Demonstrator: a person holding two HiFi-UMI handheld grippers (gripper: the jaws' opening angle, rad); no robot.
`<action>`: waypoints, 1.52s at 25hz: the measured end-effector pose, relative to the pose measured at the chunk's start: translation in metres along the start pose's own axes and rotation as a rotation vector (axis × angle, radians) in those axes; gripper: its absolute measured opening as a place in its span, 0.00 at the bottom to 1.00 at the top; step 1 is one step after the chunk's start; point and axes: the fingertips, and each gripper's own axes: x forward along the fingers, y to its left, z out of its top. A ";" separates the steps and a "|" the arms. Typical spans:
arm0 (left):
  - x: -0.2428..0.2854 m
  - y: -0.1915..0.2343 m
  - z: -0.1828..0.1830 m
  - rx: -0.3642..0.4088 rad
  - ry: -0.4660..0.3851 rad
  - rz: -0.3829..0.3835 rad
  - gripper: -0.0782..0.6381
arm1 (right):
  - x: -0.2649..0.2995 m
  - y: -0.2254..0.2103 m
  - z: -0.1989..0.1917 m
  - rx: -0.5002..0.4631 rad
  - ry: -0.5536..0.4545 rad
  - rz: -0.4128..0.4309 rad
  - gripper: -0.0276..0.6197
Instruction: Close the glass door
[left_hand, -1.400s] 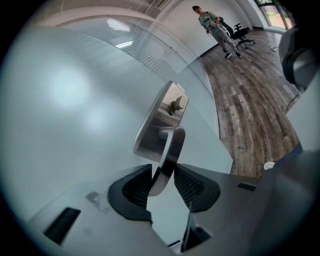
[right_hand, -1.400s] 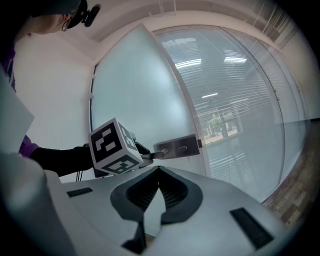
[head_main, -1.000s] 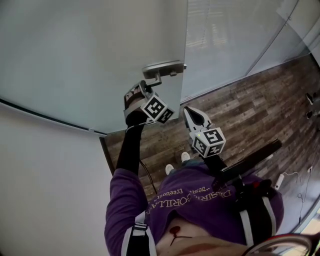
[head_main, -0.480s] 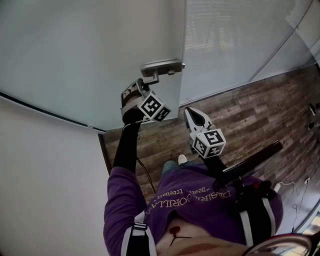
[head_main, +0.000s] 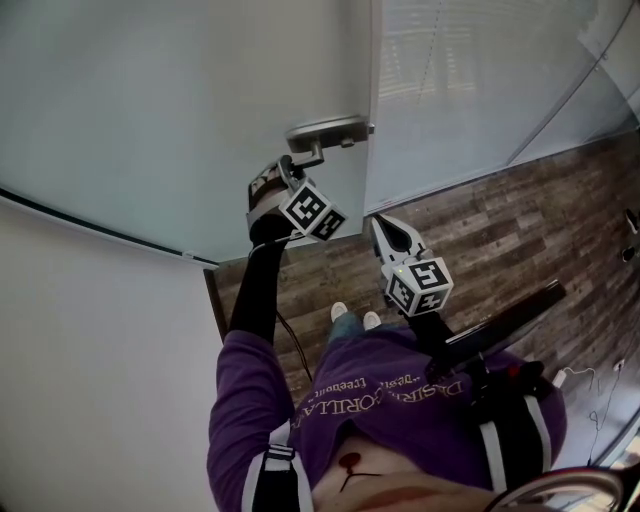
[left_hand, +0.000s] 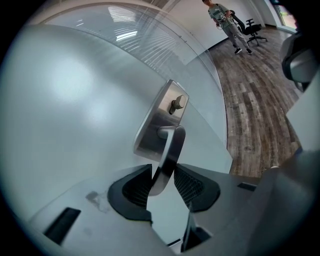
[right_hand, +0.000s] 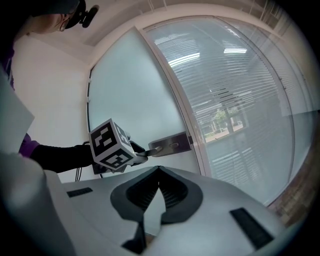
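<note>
Frosted glass door (head_main: 180, 110) looks almost home — left tool (left_hand: 161, 176) clamps its lever handle (left_hand: 172, 145), right tool (right_hand: 158, 175) pinched together, idle — next, ease it flush.

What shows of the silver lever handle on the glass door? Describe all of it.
The silver metal lever handle looks like brushed steel: a flat curved lever on a short neck, fixed to a rectangular metal backplate that also carries a small turn knob. The plate sits at the edge of the frosted glass door. The left hand-held gripper is shut on the lever's free end, one pad on each side.
</note>
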 end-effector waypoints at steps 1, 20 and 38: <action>0.002 0.001 0.000 0.005 0.000 0.001 0.30 | 0.004 -0.001 0.003 0.001 -0.004 -0.002 0.04; 0.033 0.018 0.006 0.034 -0.021 0.000 0.30 | 0.056 0.003 0.018 -0.027 -0.011 -0.014 0.04; 0.054 0.036 0.022 0.019 -0.031 0.011 0.29 | 0.074 0.000 0.030 -0.048 -0.011 -0.032 0.04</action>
